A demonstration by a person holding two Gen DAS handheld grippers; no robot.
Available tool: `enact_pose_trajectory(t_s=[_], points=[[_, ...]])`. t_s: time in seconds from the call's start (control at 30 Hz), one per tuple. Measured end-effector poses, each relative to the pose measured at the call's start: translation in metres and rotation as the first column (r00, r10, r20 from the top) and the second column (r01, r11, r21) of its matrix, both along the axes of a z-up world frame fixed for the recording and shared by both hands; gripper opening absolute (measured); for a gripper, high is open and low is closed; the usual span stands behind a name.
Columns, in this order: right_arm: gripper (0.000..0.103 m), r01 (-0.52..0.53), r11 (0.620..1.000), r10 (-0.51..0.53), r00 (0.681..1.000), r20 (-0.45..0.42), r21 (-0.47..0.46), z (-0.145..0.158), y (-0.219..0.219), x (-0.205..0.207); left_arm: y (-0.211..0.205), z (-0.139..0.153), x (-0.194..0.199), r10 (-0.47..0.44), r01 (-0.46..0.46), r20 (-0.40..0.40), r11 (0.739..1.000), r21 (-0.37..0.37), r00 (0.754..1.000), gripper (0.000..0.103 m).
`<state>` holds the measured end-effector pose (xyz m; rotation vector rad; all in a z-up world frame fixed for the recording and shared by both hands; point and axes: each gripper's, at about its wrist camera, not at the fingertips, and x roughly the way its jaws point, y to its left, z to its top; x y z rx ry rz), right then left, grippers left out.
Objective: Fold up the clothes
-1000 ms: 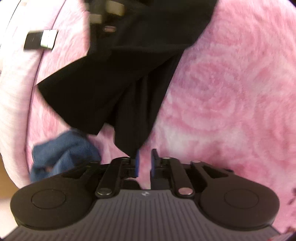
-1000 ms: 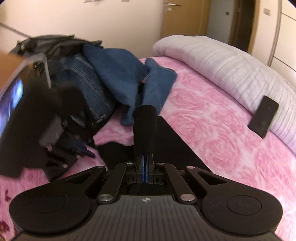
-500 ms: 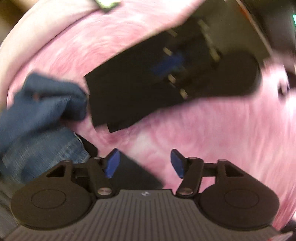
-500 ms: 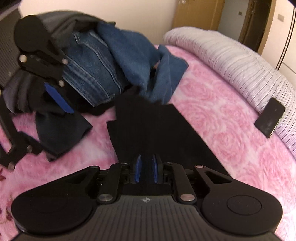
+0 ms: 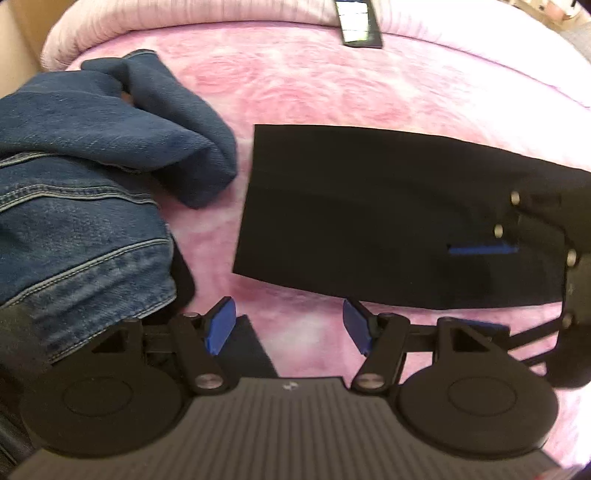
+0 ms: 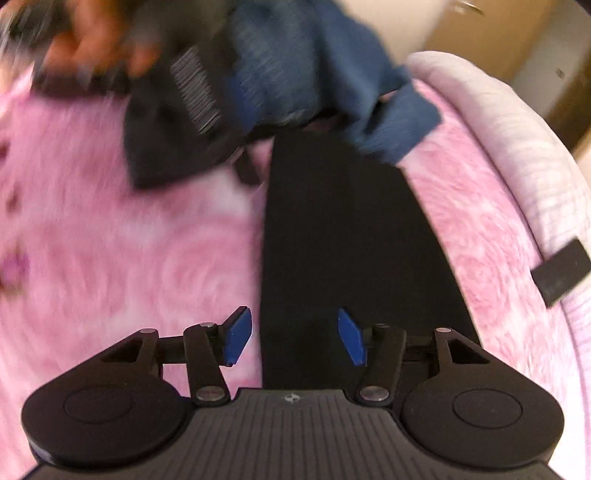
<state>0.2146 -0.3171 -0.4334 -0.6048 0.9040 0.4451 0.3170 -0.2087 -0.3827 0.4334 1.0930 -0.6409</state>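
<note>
Both jaws now off black garment [image 5: 369, 206]

Open pink bed [image 5: 314, 85] surrounds the flat black garment [image 5: 369, 206] on its near and far sides, giving room to pass. A heap of denim clothes [image 5: 74, 177] crowds its left end, just beside it. A dark phone [image 5: 360, 22] lies well apart by the pillow [image 6: 517, 147]. The right gripper [image 5: 480, 250] sits over the garment's right end.
</note>
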Motion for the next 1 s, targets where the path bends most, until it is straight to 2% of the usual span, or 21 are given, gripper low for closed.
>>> enact_pose_trajectory(t_s=[0.1,0.13,0.17,0.2,0.3,0.33,0.43,0.53,0.67,0.77,0.83,0.9,0.97,1.0], points=[[0.046,0.028,0.998,-0.027,0.999,0.021,-0.055,-0.013,0.005,0.004,0.003,-0.003,0.004,0.03,-0.031,-0.019,0.999,-0.018,0.999,0.064],[0.035,0.043,0.997,-0.041,0.999,0.024,-0.061,-0.013,0.004,0.007,0.004,-0.005,0.005,0.036,-0.037,-0.032,0.999,-0.022,0.999,0.065],[0.015,0.06,0.997,-0.058,0.998,0.027,-0.057,-0.012,0.002,0.01,0.004,-0.006,0.005,0.038,-0.04,-0.041,0.999,-0.025,0.998,0.065],[0.004,0.08,0.996,-0.079,0.997,0.026,-0.042,-0.009,-0.002,0.012,0.005,-0.007,0.004,0.034,-0.035,-0.043,0.999,-0.027,0.998,0.065],[0.003,0.211,0.968,-0.209,0.977,-0.028,0.135,0.015,-0.032,0.023,0.004,-0.005,-0.001,0.001,-0.002,-0.033,1.0,-0.03,0.999,0.065],[0.003,0.27,0.939,-0.261,0.963,-0.066,0.215,0.025,-0.047,0.028,0.002,-0.003,-0.003,-0.014,0.013,-0.027,0.999,-0.034,1.0,0.066],[0.004,0.402,0.84,-0.371,0.916,-0.153,0.365,0.046,-0.085,0.037,-0.004,0.001,-0.003,-0.038,0.037,-0.019,0.998,-0.049,0.999,0.068],[0.004,0.501,0.74,-0.451,0.865,-0.22,0.449,0.058,-0.114,0.043,-0.01,0.005,0.001,-0.026,0.025,-0.015,0.997,-0.073,1.0,0.069],[0.004,0.569,0.659,-0.51,0.819,-0.263,0.491,0.057,-0.141,0.049,-0.017,0.007,0.009,-0.013,0.012,-0.005,0.994,-0.106,1.0,0.069],[0.004,0.588,0.632,-0.524,0.804,-0.281,0.504,0.054,-0.148,0.048,-0.025,0.009,0.013,-0.044,0.046,0.019,0.988,-0.147,0.999,0.069],[0.004,0.583,0.635,-0.515,0.808,-0.286,0.507,0.052,-0.147,0.046,-0.031,0.01,0.018,-0.063,0.065,0.015,0.984,-0.167,0.998,0.069],[0.004,0.571,0.649,-0.501,0.818,-0.282,0.503,0.05,-0.141,0.044,-0.034,0.013,0.023,-0.053,0.053,0.005,0.981,-0.187,0.999,0.066],[0.005,0.544,0.679,-0.473,0.838,-0.274,0.493,0.048,-0.132,0.042,-0.032,0.02,0.022,-0.038,0.038,0.006,0.987,-0.153,0.999,0.062],[0.005,0.518,0.705,-0.442,0.855,-0.271,0.484,0.047,-0.124,0.041,-0.031,0.023,0.022,-0.03,0.031,0.006,0.99,-0.136,1.0,0.061]])
